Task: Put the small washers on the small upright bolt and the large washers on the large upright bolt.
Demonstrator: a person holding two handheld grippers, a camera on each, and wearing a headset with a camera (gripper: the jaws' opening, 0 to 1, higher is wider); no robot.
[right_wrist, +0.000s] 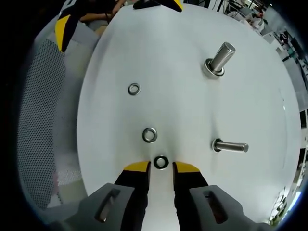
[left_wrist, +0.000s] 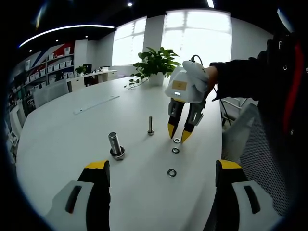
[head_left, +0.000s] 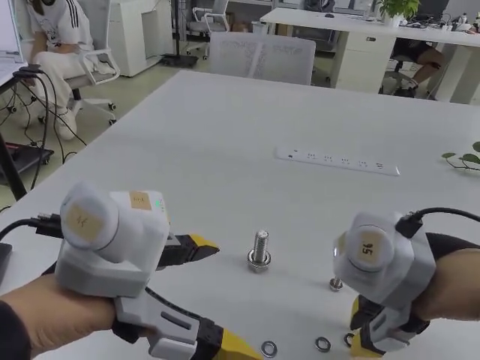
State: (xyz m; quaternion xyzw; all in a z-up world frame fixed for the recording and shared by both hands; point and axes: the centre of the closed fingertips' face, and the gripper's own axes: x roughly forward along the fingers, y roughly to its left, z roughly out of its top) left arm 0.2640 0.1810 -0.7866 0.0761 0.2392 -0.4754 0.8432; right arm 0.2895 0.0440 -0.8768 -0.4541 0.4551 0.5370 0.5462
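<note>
Two bolts stand upright on the white table (head_left: 225, 135): a large bolt (head_left: 259, 250) and a small bolt (head_left: 336, 283). Three washers (right_wrist: 149, 134) lie loose by its near edge. The right gripper (right_wrist: 160, 168), jaws apart, straddles the end washer (right_wrist: 160, 162); the left gripper (left_wrist: 162, 164) gapes wide, empty

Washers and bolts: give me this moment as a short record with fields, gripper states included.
large bolt: upright on the table, ring at its base
small bolt: upright, to the right of the large bolt in the head view
loose washers: three, flat on the table, in a row
end washer: between the right gripper's tips, not gripped
right gripper: open narrowly, tips at the table
left gripper: open wide, holding nothing
</note>
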